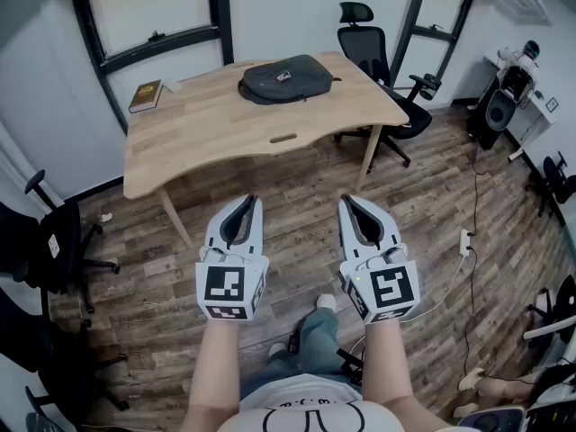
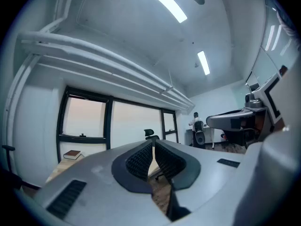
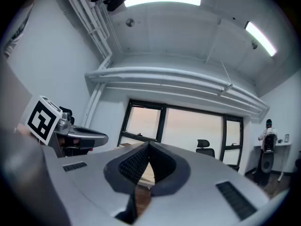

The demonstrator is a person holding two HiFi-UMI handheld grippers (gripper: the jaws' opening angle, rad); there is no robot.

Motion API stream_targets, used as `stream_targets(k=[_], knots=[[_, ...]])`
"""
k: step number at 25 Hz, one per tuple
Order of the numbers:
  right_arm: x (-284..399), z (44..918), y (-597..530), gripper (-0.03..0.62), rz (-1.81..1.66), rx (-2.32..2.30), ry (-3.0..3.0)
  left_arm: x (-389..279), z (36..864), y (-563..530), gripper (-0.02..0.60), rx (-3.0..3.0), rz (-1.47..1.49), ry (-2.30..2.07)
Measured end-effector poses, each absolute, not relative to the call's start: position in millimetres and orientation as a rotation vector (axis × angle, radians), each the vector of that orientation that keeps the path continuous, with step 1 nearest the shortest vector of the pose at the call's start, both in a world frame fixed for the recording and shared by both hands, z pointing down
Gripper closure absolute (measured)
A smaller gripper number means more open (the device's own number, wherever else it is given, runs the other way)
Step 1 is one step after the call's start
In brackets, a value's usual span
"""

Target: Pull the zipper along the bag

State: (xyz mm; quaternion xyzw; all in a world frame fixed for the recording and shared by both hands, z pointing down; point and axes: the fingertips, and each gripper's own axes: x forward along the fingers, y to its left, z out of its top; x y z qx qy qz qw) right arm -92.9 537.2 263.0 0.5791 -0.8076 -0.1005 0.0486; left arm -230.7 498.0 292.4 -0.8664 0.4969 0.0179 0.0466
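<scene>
Dark grey bag (image 1: 288,79) lies on the far half of the wood table (image 1: 207,129), well ahead of both grippers, with its long axis left-right across my view. Left gripper (image 1: 251,202) and right gripper (image 1: 347,200): jaws together on each, nothing between them. Both are level over the plank floor (image 1: 297,174), short of the table's near edge. The bag sits roughly between their two lines, so I judge neither hand clearly nearer. The zipper is too small to make out, possibly along the top curve. There is open floor ahead to step in. Book (image 1: 145,95) at the table's left corner and office chair (image 1: 382,61) to the right are both apart from the bag.
</scene>
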Motion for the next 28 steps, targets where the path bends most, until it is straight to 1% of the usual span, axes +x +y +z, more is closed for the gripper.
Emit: stream_targets(k=[5, 10, 22, 28], knots=[[-74.1, 255.1, 514.8, 0.543, -0.347, 1.768, -2.436, -211.1, 291.1, 480.8, 0.557, -2.663, 0.073, 1.487], [-37.7, 258.9, 478.0, 0.543, -0.334, 1.764, -2.43, -179.9, 292.3, 447.1, 0.561, -2.669, 0.074, 1.491], [85.2, 243.3, 336.6, 0.543, -0.372, 1.715, -2.462, -70.0, 287.8, 314.7, 0.561, -2.638, 0.028, 1.658], [100.5, 271.4, 283.7, 0.542, -0.281, 1.651, -2.484, -44.9, 311.4, 268.3, 0.561, -2.686, -0.014, 1.699]])
